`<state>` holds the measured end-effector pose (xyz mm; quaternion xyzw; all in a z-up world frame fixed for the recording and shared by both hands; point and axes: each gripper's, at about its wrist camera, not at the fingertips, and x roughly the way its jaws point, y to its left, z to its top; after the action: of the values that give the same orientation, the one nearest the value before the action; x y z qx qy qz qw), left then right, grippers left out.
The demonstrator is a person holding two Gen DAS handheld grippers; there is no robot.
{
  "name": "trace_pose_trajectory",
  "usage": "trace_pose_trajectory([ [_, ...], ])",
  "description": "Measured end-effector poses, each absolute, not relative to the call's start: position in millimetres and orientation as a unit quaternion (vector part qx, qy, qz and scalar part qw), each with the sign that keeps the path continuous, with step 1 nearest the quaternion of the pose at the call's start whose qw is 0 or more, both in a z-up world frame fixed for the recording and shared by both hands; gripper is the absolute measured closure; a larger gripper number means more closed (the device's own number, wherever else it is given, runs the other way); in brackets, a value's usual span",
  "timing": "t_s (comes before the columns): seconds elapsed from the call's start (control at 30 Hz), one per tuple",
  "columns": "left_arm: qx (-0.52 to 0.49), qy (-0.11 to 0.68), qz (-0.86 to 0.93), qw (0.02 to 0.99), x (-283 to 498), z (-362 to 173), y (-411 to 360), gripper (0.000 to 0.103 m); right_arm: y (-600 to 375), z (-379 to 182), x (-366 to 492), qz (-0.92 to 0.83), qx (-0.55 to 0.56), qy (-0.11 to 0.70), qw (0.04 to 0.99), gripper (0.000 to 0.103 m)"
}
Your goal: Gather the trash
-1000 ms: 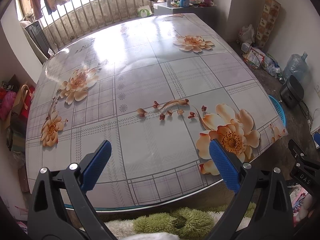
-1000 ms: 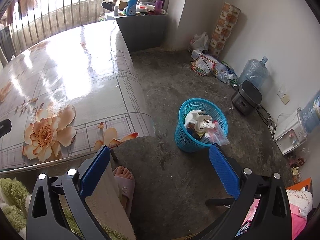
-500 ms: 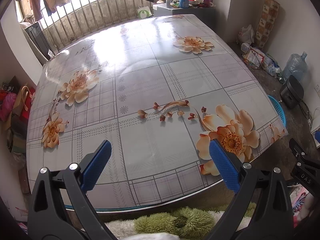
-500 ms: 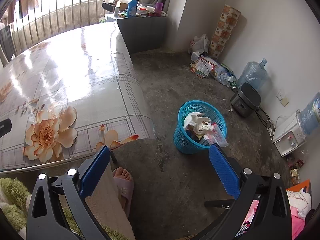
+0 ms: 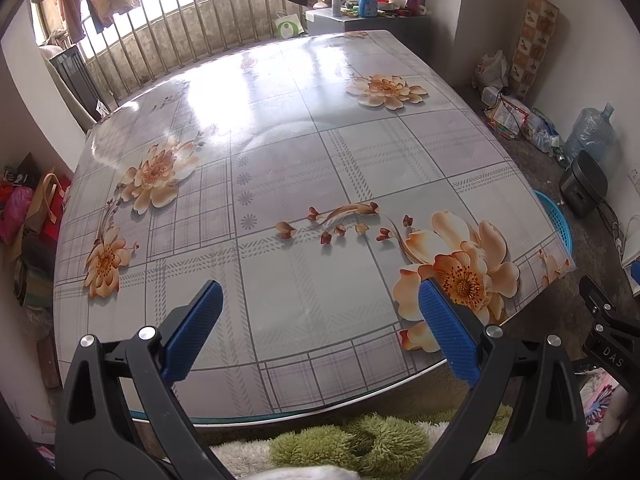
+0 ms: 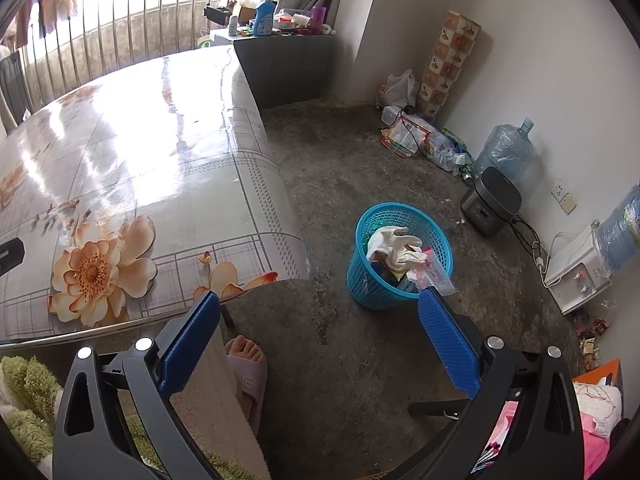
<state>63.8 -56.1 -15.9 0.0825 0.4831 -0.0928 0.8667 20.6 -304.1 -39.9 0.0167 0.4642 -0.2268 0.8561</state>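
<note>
A blue mesh trash basket (image 6: pixel 366 280) stands on the concrete floor to the right of the table. It holds white crumpled cloth or paper (image 6: pixel 390 244) and a clear plastic bag (image 6: pixel 430 272). Its rim peeks past the table edge in the left wrist view (image 5: pixel 556 220). My right gripper (image 6: pixel 318 336) is open and empty, held above the floor short of the basket. My left gripper (image 5: pixel 320 322) is open and empty over the near edge of the floral table (image 5: pixel 280 152). No trash shows on the table top.
Bags and wrappers (image 6: pixel 420 136) lie by the far wall, with a water jug (image 6: pixel 506 152), a black cooker (image 6: pixel 490 204) and a white dispenser (image 6: pixel 580 272). A slippered foot (image 6: pixel 246 364) is near the table corner. A cluttered cabinet (image 6: pixel 288 52) stands behind the table.
Both views have shifted only slightly. The basket sits a little higher in the right wrist view; both grippers stay open and empty.
</note>
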Motion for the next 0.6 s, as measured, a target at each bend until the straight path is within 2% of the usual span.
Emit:
trace_pose_trajectory([
  [0.6,0.082,0.483,-0.092,0.867,63.0,-16.6,-55.8,0.009,-303.4,-38.3,21.3,-0.227,0.016,0.464,0.856,0.007],
])
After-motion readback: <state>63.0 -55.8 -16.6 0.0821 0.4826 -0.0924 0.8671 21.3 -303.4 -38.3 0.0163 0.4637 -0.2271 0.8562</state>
